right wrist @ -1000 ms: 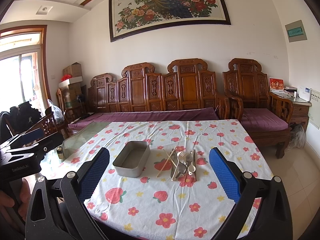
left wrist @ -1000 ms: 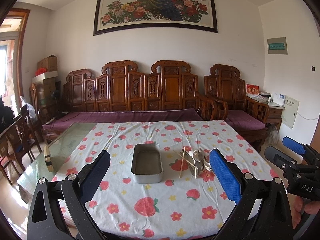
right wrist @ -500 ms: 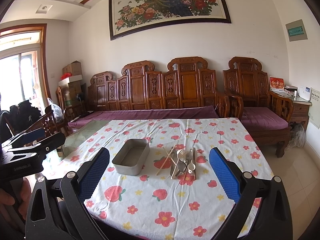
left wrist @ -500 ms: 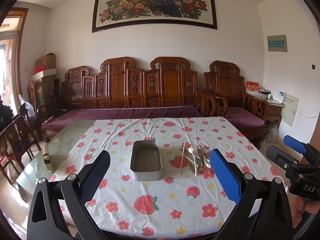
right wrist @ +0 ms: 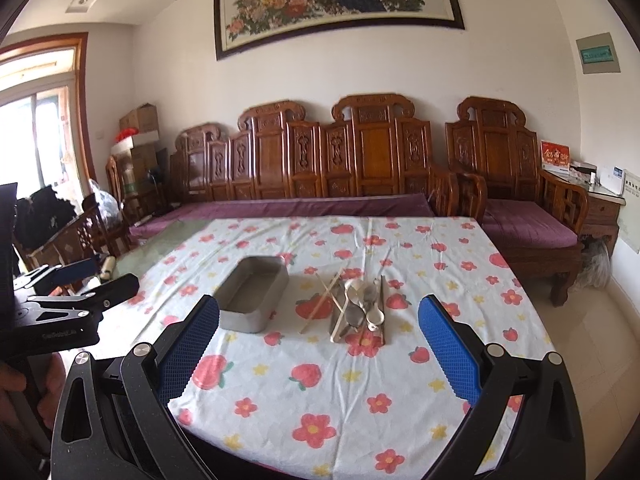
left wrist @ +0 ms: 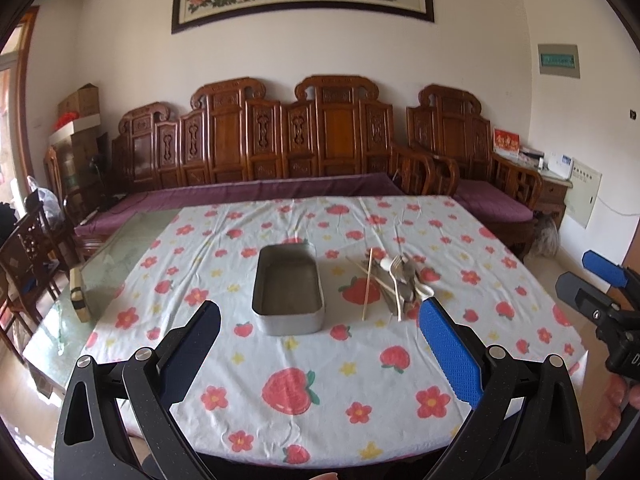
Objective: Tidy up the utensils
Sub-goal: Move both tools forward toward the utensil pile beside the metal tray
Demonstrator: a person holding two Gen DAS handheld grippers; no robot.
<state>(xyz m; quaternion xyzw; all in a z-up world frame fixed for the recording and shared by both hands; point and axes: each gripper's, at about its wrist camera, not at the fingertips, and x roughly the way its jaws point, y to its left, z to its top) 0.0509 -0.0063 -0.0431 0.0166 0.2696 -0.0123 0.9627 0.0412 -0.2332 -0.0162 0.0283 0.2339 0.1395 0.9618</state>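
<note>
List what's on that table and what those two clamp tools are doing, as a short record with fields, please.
table cover: floral tablecloth
container: metal tin, nothing inside
utensils: loose pile of chopsticks, spoons and a fork, beside the tin on the right gripper's side
left gripper: open, holds nothing, above the near table edge
right gripper: open, holds nothing
progress: no utensil in the tin yet

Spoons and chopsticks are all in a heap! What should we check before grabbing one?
1. Metal tin empty, ready to fill: ok.
2. Utensil pile beside the tin, not in it: ok.
3. Left hand-held gripper open, holding nothing: ok.
4. Right hand-held gripper open, holding nothing: ok.
5. Utensils lying apart for a clean single grab: not ok, they cross and overlap.
6. Exact count of pieces: cannot tell.
</note>
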